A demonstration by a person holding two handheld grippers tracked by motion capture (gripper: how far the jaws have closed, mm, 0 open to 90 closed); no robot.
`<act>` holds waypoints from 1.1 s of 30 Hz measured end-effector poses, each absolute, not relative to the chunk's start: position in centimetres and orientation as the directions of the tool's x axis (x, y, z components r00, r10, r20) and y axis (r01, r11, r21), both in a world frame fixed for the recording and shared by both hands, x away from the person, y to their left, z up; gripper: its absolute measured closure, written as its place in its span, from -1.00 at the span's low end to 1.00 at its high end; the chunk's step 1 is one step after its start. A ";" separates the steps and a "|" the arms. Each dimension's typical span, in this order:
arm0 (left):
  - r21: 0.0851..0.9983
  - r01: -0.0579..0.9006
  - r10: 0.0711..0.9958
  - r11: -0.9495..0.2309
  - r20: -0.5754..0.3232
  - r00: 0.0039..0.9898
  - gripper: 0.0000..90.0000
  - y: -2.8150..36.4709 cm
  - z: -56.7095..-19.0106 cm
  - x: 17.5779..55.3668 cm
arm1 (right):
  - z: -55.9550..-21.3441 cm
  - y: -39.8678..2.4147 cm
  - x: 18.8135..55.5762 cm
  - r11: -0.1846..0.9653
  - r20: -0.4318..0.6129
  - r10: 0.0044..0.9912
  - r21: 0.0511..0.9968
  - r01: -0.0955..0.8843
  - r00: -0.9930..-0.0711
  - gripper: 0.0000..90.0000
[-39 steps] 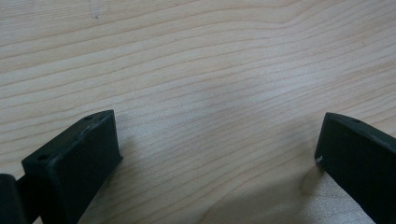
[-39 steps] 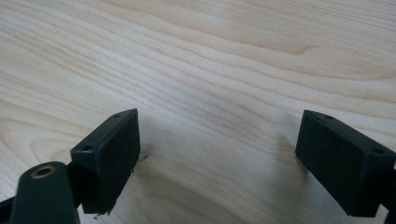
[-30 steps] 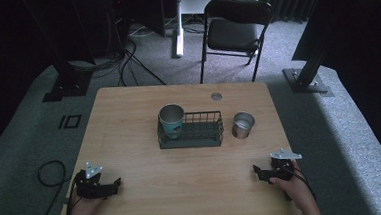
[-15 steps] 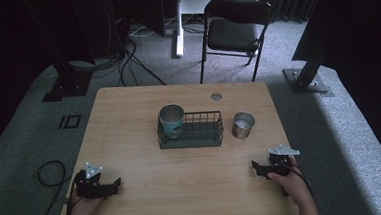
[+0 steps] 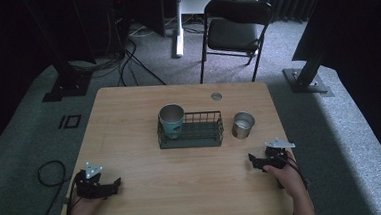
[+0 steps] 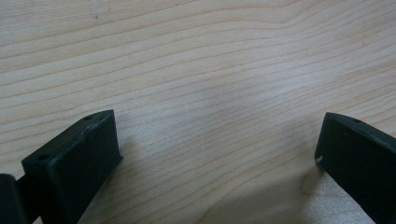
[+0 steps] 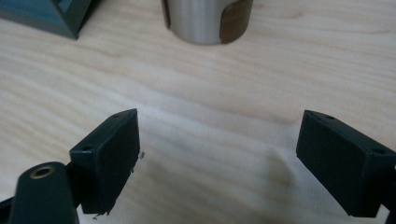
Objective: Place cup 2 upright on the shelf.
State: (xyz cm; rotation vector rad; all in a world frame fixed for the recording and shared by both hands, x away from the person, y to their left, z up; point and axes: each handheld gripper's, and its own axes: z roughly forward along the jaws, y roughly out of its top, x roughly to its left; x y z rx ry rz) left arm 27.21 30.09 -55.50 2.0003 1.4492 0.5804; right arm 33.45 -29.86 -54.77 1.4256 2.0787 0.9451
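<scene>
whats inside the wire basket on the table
A teal cup stands upright in the left end of the wire basket; the rest of the basket looks empty. The cup's inside is too dark to tell. A metal cup stands outside, to its right.

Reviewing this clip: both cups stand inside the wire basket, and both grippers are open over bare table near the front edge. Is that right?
Not quite. Only the teal cup stands inside the wire basket; the steel cup stands on the table just outside the basket's right end, as the high view shows. The rest holds: the left gripper and the right gripper are open near the front edge.
</scene>
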 end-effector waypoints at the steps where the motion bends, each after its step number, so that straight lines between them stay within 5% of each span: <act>1: 0.687 0.691 0.951 -0.227 0.003 0.309 -0.99 30.1 -55.5 27.2 | -54.7 -29.8 33.6 0.231 0.017 0.931 0.748 0.623 -0.366 -0.71; 33: 0.687 0.690 0.951 -0.229 0.005 0.311 -0.99 30.1 -55.5 27.2 | -53.5 -27.5 37.5 0.157 0.048 0.937 0.828 0.538 -0.347 -0.71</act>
